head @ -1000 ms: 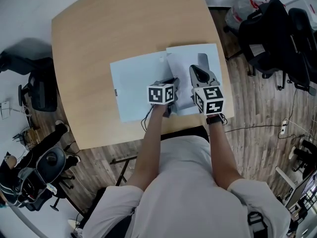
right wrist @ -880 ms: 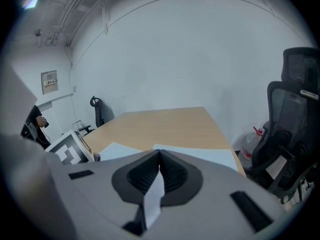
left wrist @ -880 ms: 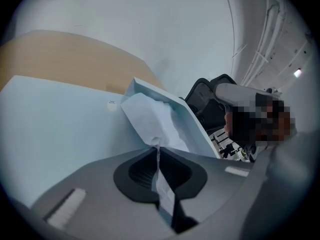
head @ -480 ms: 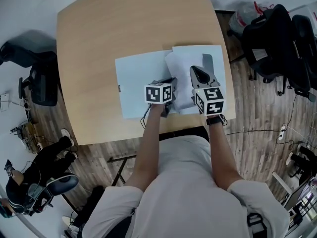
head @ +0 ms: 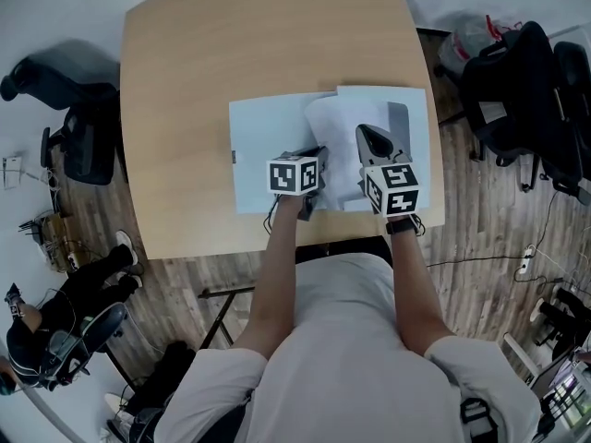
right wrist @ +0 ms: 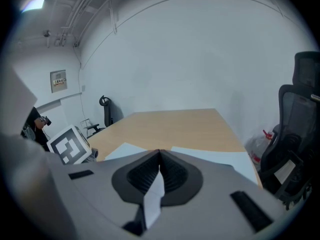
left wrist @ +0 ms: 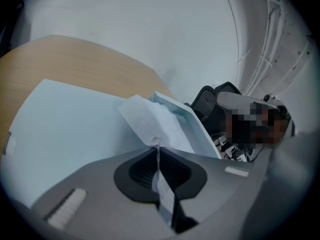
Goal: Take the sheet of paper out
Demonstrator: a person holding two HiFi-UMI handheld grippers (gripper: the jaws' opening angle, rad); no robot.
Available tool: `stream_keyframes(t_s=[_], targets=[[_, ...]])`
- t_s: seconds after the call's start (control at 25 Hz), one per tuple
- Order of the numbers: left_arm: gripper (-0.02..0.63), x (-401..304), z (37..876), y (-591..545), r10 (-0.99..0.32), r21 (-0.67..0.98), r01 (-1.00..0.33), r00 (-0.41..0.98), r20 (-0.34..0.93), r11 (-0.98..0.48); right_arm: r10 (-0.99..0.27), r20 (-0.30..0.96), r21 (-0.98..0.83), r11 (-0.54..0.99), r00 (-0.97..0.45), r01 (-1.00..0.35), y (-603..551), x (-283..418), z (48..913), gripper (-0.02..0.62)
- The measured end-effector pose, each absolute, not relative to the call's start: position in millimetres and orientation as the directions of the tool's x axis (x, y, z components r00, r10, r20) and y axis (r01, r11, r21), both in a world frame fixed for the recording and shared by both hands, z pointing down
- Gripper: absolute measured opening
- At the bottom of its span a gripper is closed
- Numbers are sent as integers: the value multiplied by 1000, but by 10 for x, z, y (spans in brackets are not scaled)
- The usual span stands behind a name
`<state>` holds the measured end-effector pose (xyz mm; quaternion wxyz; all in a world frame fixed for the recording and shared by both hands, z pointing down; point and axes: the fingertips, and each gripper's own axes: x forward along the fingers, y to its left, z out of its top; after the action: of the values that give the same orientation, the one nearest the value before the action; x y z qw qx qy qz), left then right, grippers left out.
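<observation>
At your left hand-held gripper (left wrist: 157,146), jaws pressed together pinch the near edge of the white sheet of paper (left wrist: 142,116), bulging partly out of a pale blue folder (head: 268,146) on the worktop (head: 259,44). Your right hand-held gripper (right wrist: 159,154) nips a thin edge, apparently the folder's. Light and limp, the sheet should crease easily; pull by that edge.

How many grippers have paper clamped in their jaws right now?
2. The left gripper is shut on the crumpled white sheet. The right gripper, beside it, is shut on a paper edge; whether that is the same sheet I cannot tell.
</observation>
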<state>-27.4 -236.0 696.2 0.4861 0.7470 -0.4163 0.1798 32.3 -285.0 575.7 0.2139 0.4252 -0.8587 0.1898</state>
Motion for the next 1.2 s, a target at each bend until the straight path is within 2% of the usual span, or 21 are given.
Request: stream_keyframes(t_s=[0.44, 1.2], targets=[[18, -614, 6840, -2256, -494, 553, -819, 549, 674, -155, -650, 511, -143, 581, -563, -801, -2750, 173, 5674, 12], [18, -1012, 6232, -2282, -614, 487, -851, 493, 616, -196, -697, 425, -112, 593, -578, -798, -2636, 22, 5234, 12]])
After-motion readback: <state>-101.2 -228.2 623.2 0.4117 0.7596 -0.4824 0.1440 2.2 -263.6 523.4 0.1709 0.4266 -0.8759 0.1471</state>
